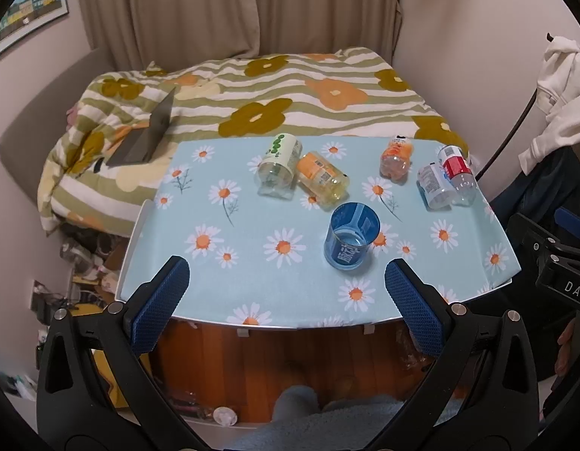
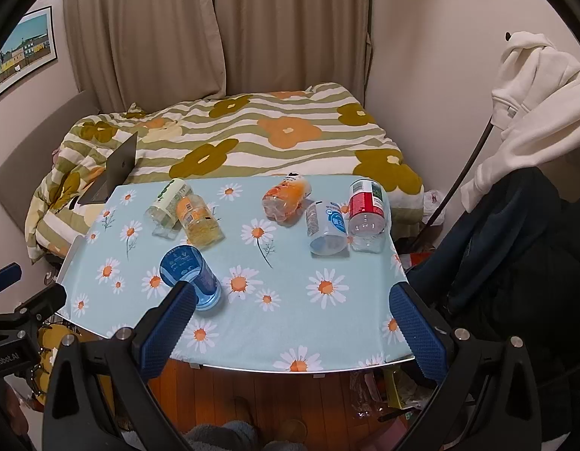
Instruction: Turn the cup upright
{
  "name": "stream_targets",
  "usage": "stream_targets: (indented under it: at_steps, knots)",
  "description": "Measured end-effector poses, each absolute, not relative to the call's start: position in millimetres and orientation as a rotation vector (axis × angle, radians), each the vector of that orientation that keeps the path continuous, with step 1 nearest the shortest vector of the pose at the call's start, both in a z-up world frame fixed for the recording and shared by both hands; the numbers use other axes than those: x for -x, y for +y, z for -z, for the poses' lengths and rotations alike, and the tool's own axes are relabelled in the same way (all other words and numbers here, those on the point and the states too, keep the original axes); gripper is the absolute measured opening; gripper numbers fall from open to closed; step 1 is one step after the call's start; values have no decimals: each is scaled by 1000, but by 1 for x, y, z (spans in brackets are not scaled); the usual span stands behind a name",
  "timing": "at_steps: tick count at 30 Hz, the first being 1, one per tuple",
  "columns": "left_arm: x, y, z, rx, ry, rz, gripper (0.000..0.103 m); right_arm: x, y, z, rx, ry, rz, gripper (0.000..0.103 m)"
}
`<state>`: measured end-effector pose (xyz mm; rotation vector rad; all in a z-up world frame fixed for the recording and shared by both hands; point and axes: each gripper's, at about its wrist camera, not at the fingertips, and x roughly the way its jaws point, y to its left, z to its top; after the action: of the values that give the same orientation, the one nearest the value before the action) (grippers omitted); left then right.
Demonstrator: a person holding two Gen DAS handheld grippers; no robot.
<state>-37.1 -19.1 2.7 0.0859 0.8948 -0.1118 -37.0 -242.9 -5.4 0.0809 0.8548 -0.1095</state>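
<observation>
A blue transparent cup [image 1: 351,237] stands upright on the daisy-print tablecloth [image 1: 252,233], mouth up. It also shows in the right wrist view [image 2: 190,276], partly behind a blue pad. My left gripper [image 1: 286,289] is open and empty, hovering over the table's near edge, with the cup just beyond and right of centre. My right gripper [image 2: 292,310] is open and empty over the near edge, the cup by its left fingertip [image 2: 177,312].
Several cut plastic bottles lie on their sides at the back: a green-label one [image 1: 278,165], an orange-label one [image 1: 322,180], an orange one [image 1: 395,158], a white-blue one [image 1: 433,184] and a red-label one [image 1: 457,174]. A bed with a laptop [image 1: 143,139] lies behind the table.
</observation>
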Motion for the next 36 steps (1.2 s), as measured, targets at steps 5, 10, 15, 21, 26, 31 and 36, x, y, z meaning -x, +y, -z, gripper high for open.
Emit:
stream_targets:
  at_steps: [5, 10, 15, 21, 26, 31, 36]
  knots:
    - [37, -19, -2, -85, 896, 114, 103, 37, -243, 6, -80, 857, 110, 102]
    - [37, -19, -2, -86, 896, 114, 103, 37, -243, 5, -79, 854, 110, 102]
    - [37, -18, -3, -89, 896, 113, 103, 36, -243, 5, -78, 854, 112, 103]
    - [37, -18, -3, -87, 896, 115, 103, 36, -243, 5, -79, 854, 112, 102]
    - [38, -18, -1, -89, 904, 114, 103, 36, -243, 5, -78, 853, 112, 102]
    - [38, -17, 0, -90, 900, 114, 103, 37, -243, 5, -77, 852, 112, 102]
    - [38, -17, 0, -89, 898, 114, 103, 37, -243, 5, -77, 851, 112, 102]
